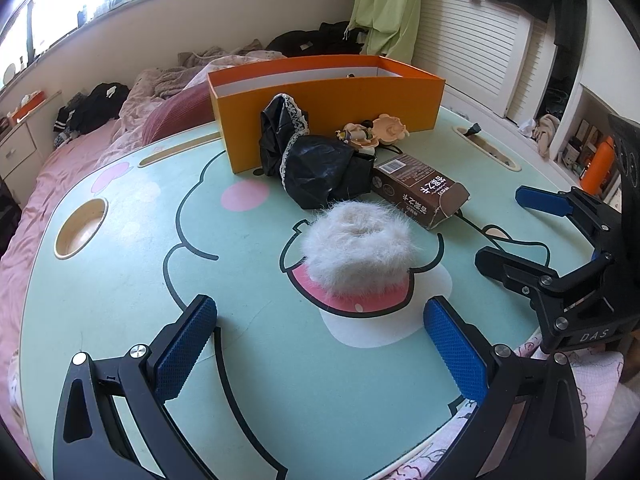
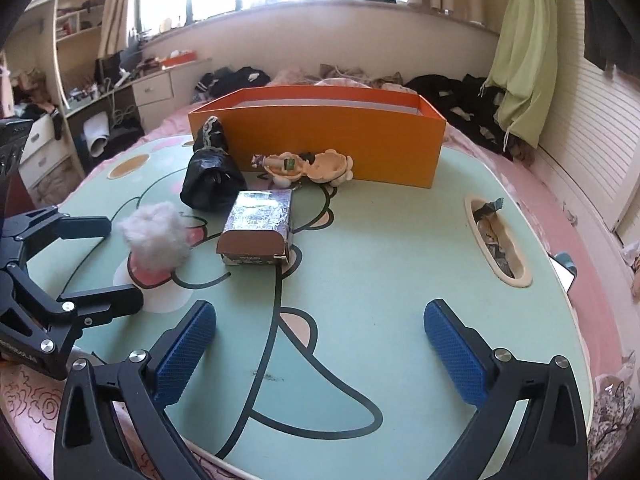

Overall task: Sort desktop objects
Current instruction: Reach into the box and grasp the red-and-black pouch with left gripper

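Observation:
A white fluffy ball [image 1: 356, 256] [image 2: 154, 236] lies on the mint cartoon-print table [image 1: 120, 300], just ahead of my left gripper [image 1: 320, 344], which is open and holds nothing. Behind it lie a brown carton [image 1: 420, 188] [image 2: 256, 224], a black lace-trimmed cloth [image 1: 312, 160] [image 2: 212, 180] and a small doll figure [image 1: 372, 132] [image 2: 304, 166]. An open orange box [image 1: 332, 112] [image 2: 320, 136] stands at the back. My right gripper [image 2: 320, 356] [image 1: 520, 232] is open wide over bare table, to the right of the carton.
A round cup hole [image 1: 80, 228] sits at the table's left. A long slot [image 2: 496, 240] with wrappers in it is on the right. A pink bed with dark clothes surrounds the table. A phone [image 2: 564, 272] lies off the right edge.

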Action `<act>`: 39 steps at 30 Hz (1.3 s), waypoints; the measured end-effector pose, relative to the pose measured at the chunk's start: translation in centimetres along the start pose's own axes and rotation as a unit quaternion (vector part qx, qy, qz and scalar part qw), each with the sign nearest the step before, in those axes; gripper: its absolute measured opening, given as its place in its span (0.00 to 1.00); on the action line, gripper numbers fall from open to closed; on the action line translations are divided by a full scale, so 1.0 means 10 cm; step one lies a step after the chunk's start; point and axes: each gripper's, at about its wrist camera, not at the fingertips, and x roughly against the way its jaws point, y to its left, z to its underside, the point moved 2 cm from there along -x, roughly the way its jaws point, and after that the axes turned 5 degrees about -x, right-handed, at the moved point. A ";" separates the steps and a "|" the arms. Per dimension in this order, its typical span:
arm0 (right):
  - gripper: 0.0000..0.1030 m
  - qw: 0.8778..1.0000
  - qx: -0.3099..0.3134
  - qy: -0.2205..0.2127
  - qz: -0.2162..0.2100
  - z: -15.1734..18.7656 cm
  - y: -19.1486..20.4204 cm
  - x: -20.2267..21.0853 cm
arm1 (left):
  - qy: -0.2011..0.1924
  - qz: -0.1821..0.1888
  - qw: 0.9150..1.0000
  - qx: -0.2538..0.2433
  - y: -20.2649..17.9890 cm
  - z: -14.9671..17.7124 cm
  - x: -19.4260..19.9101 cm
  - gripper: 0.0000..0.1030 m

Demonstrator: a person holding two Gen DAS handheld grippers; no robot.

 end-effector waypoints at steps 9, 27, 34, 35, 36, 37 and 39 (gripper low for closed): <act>1.00 1.000 0.002 -0.005 -0.002 -0.02 0.03 0.03 | 0.000 -0.010 1.000 0.010 0.00 0.01 0.01 1.00; 1.00 1.000 0.000 -0.006 -0.005 -0.03 0.04 0.03 | 0.078 0.072 0.991 0.080 0.29 -2.27 -0.64 0.79; 1.00 1.000 -0.001 -0.007 -0.006 -0.03 0.04 0.03 | 0.154 0.063 0.975 0.149 0.41 -2.39 -1.54 0.59; 1.00 1.000 -0.001 -0.007 -0.007 -0.03 0.04 0.03 | 0.154 0.058 0.974 0.154 0.41 -2.39 -1.59 0.59; 1.00 1.000 -0.001 -0.007 -0.007 -0.03 0.03 0.03 | 0.146 0.036 0.977 0.154 0.43 -2.39 -1.60 0.59; 1.00 1.000 -0.001 -0.007 -0.007 -0.03 0.04 0.03 | 0.146 0.020 0.976 0.159 0.46 -2.39 -1.63 0.59; 1.00 1.000 -0.002 -0.007 -0.008 -0.04 0.03 0.03 | 0.152 0.034 0.971 0.183 0.49 -2.33 -1.70 0.59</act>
